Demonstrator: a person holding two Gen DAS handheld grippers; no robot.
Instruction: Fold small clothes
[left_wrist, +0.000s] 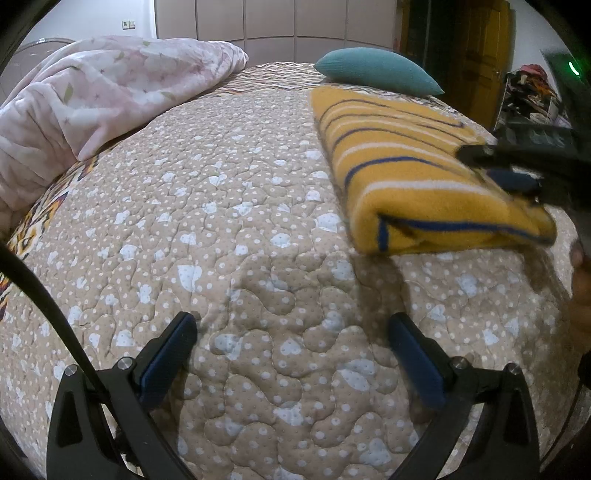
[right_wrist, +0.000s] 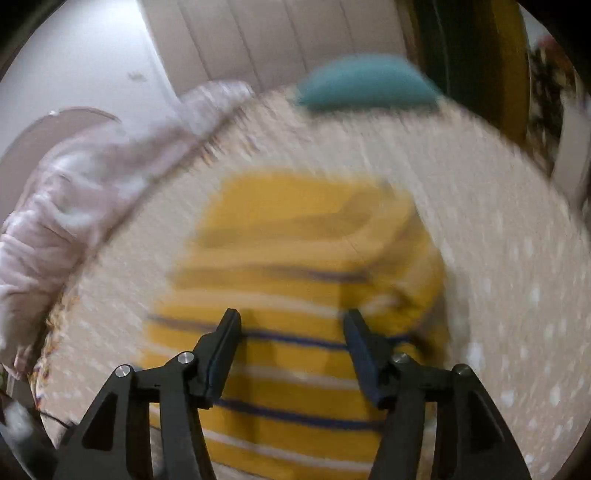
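The folded yellow striped garment (left_wrist: 417, 158) lies on the bed, at about two o'clock from the left gripper (left_wrist: 291, 332) and well apart from it. The left gripper hangs over bare quilt with its jaws wide and nothing between them. In the left wrist view the right gripper (left_wrist: 495, 166) reaches in from three o'clock and sits over the garment's near right corner, blurred; whether its fingers touch the cloth cannot be told there.

In the right wrist view the whole picture is smeared by motion. The right gripper (right_wrist: 291, 321) points down at the garment (right_wrist: 306, 258), which fills the middle of the frame from six o'clock up towards twelve. Its jaws stand partly apart above the striped cloth, with no fold pinched between the pads. The stripes are navy and white on yellow, and the folded edge faces the left camera.

The bed (left_wrist: 207, 236) wears a beige quilted cover with white dots and pale heart shapes. A pink floral duvet (left_wrist: 96, 96) is bunched at ten o'clock, and a teal cushion (left_wrist: 376, 72) lies at one o'clock beyond the garment. Behind stand pale panelled wardrobe doors (left_wrist: 258, 22) and, at two o'clock, a dark wooden door (left_wrist: 476, 55). No readable writing or labels show.
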